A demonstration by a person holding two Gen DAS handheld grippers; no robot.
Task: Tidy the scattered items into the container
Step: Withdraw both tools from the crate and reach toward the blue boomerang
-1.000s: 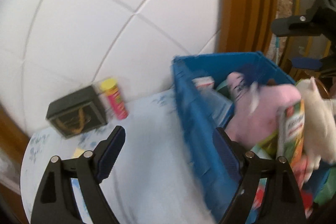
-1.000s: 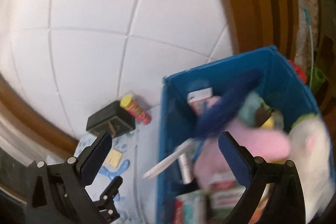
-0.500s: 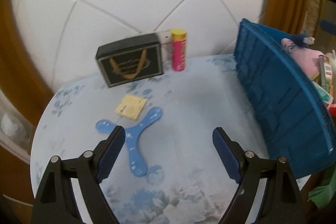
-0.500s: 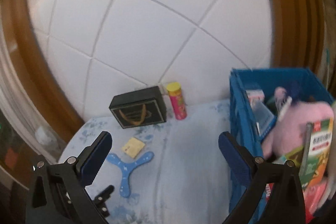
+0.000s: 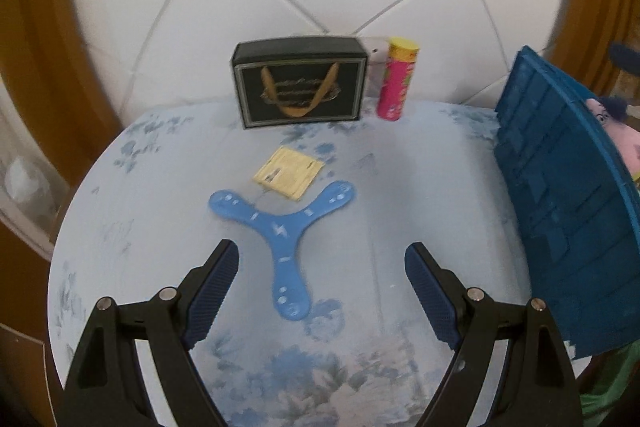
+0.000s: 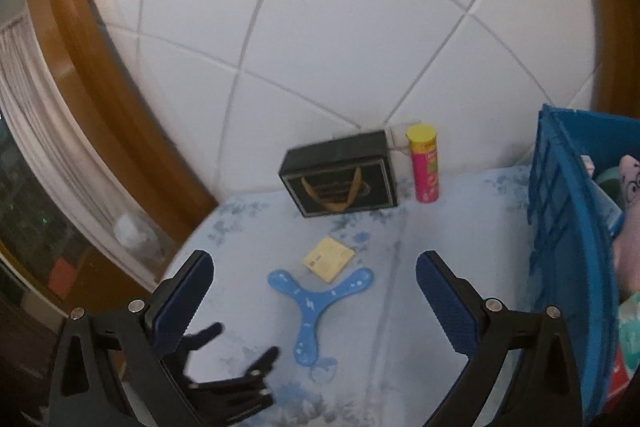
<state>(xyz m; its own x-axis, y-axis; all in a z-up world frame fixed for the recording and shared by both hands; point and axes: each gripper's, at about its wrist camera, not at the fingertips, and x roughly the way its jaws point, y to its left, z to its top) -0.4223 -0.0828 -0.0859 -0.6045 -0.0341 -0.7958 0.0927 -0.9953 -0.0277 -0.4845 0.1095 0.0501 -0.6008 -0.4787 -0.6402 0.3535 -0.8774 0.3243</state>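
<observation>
Both hand-held grippers, left and right, gape wide and empty, seemingly hovering over the blue boomerang.

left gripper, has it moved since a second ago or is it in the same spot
Yes. The left gripper has swung left, away from the blue crate, which now sits at the view's right edge, and is over the blue boomerang on the table.
</observation>
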